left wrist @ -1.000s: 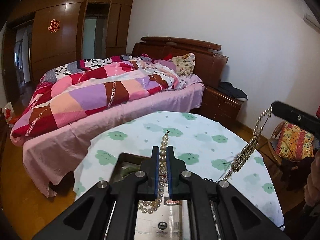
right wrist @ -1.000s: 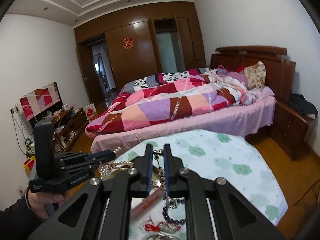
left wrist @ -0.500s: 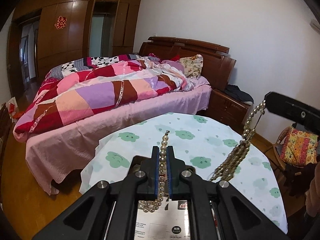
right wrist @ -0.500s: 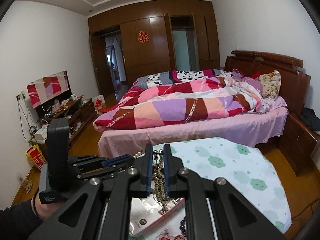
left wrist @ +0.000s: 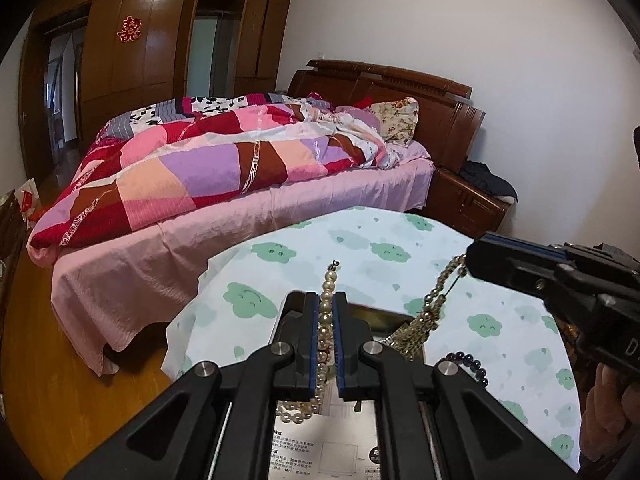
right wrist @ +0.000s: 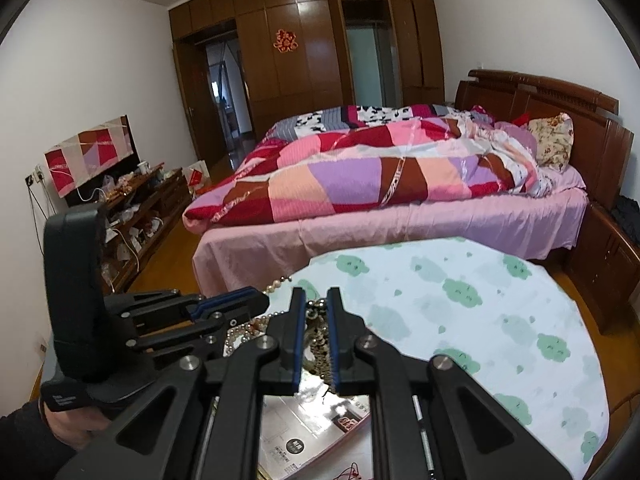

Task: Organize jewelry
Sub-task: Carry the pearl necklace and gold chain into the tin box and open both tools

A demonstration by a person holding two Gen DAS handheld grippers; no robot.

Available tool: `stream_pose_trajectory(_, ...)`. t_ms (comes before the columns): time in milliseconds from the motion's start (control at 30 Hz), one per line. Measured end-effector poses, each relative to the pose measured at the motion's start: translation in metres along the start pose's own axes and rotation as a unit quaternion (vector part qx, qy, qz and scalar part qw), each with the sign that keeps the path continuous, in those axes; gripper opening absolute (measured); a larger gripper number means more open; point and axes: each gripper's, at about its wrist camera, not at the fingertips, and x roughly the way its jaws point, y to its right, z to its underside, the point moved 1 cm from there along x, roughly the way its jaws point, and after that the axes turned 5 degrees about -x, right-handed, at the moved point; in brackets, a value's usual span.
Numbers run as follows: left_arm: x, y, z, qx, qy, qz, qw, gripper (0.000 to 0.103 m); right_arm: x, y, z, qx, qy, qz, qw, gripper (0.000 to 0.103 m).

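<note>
1. A bed (left wrist: pixel 256 216) with a pink sheet fills the middle of both views; a patchwork quilt (left wrist: pixel 208 168) in pink, red, purple and brown lies rumpled on it.
2. A floral pillow (left wrist: pixel 394 118) leans against the dark wooden headboard (left wrist: pixel 432 96) at the right.
3. A brown wardrobe wall (right wrist: pixel 304 48) spans the upper centre, with a red paper ornament (right wrist: pixel 285 41) on one door.
4. A low wooden cabinet (right wrist: pixel 148 208), cluttered, stands along the left wall.
5. The tabletop (right wrist: pixel 500 320) in the lower right wears a white cloth with green cloud prints.
6. A wooden floor (left wrist: pixel 48 360) shows at lower left.
</note>
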Motion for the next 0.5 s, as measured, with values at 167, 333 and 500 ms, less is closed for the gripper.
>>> stream_pose_trajectory(167,0.010,0.002,0.008,0.007,-0.012,-0.002,0.9999,0.006,0.012,0.002,0.007,0.005,-0.016,0.002,1.000,0.013)
stream_pose_trajectory(333,0.022,0.004,0.016,0.014,-0.026,-0.007,0.9995,0.006,0.022,0.006,0.016,0.011,-0.032,0.004,0.999,0.013)
stream_pose_trajectory(500,0.031,0.006,0.023,0.022,-0.036,-0.014,0.9990,0.006,0.035,0.009,0.025,0.016,-0.048,0.007,0.999,0.013)
